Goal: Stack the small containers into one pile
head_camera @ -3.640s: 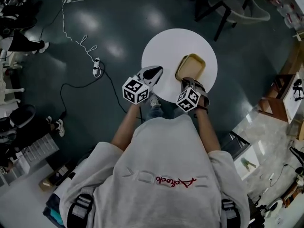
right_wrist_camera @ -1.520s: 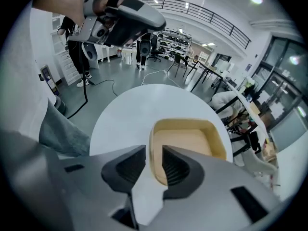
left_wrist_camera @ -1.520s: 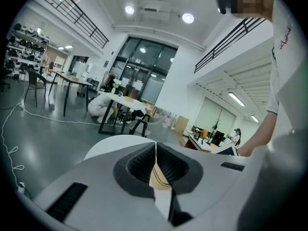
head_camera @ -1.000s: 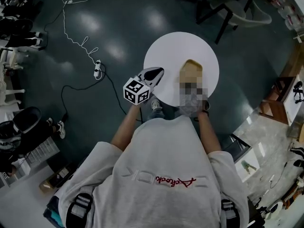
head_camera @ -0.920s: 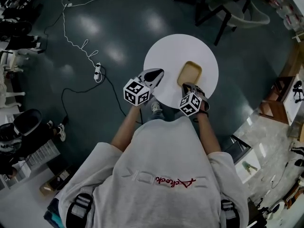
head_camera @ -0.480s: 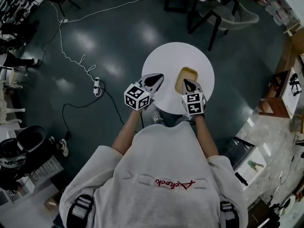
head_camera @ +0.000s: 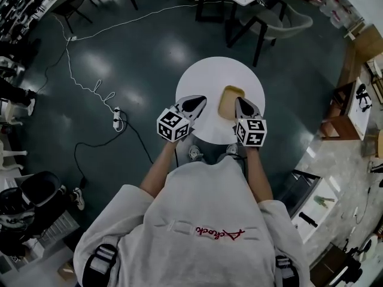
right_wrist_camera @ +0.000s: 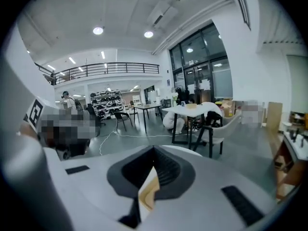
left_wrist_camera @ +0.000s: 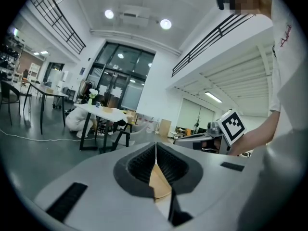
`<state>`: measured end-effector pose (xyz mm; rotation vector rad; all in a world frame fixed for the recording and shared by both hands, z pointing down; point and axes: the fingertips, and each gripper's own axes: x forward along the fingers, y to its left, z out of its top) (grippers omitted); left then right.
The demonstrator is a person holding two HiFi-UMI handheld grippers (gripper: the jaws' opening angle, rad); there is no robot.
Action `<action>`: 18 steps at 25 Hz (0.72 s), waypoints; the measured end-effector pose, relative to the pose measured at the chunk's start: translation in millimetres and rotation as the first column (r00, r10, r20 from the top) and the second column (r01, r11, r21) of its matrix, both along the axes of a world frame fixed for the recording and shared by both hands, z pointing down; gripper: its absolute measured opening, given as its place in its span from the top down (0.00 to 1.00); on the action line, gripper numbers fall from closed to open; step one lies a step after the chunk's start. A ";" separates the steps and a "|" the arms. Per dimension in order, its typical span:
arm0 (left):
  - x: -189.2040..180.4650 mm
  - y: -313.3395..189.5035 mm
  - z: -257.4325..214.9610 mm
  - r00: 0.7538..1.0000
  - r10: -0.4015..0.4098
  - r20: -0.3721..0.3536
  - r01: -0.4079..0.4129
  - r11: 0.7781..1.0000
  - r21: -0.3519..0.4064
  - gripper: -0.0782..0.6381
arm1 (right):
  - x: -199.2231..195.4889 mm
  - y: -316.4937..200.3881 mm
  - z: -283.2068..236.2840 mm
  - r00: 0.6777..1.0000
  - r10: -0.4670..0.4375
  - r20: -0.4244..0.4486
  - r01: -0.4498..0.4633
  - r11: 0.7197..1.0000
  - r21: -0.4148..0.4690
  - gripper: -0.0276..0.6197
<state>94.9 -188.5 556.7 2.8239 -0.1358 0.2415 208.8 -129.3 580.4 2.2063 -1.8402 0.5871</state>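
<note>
1. Just right of the middle of the round white table (head_camera: pixel 203 79), the tan container (head_camera: pixel 229 97) lies flat with its open side up, its long side running away from the person (head_camera: pixel 197 220).
2. From the head view, the right gripper (head_camera: pixel 239 100) hangs at the container's near right edge, and its tips overlap that edge. Its marker cube (head_camera: pixel 251 131) sits over the table's near rim.
3. Seen in the right gripper view, its jaws are pressed together at the tips, with nothing clamped there.
4. Meanwhile the left gripper (head_camera: pixel 201 101) sits to the left of the container, apart from it, above bare tabletop. It angles toward the table's middle.
5. Its own view shows the jaws closed tip to tip and empty. At that view's right edge the other gripper's cube and the person's forearm (left_wrist_camera: pixel 255 134) show level with it.
6. Behind the closed tips, each gripper view shows a tan sliver (left_wrist_camera: pixel 160 186) in the gap. It may be the container seen through that gap, though the opening is too narrow to be sure.
7. Around the table lies a dark glossy floor (head_camera: pixel 149 52), with a white cable (head_camera: pixel 90 82) trailing across it well to the left.
</note>
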 end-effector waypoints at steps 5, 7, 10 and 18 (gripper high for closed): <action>-3.6 6.3 -3.0 1.000 -0.014 -0.010 0.014 1.000 -0.006 0.87 | -4.7 11.7 0.6 1.000 -0.003 -0.013 0.003 1.000 -0.022 0.93; -7.6 11.6 -3.4 1.000 -0.021 -0.007 0.021 1.000 -0.004 0.87 | -8.7 15.5 -1.9 1.000 -0.012 -0.015 0.012 1.000 -0.018 0.93; -11.8 21.7 -7.7 1.000 -0.031 -0.006 0.031 1.000 0.003 0.87 | -13.3 22.0 -8.4 0.999 -0.030 -0.022 0.030 1.000 -0.006 0.93; -18.8 64.8 -20.1 0.999 -0.050 -0.007 0.050 0.998 0.033 0.87 | -24.5 60.8 -16.7 0.998 -0.062 -0.018 0.062 0.998 0.020 0.93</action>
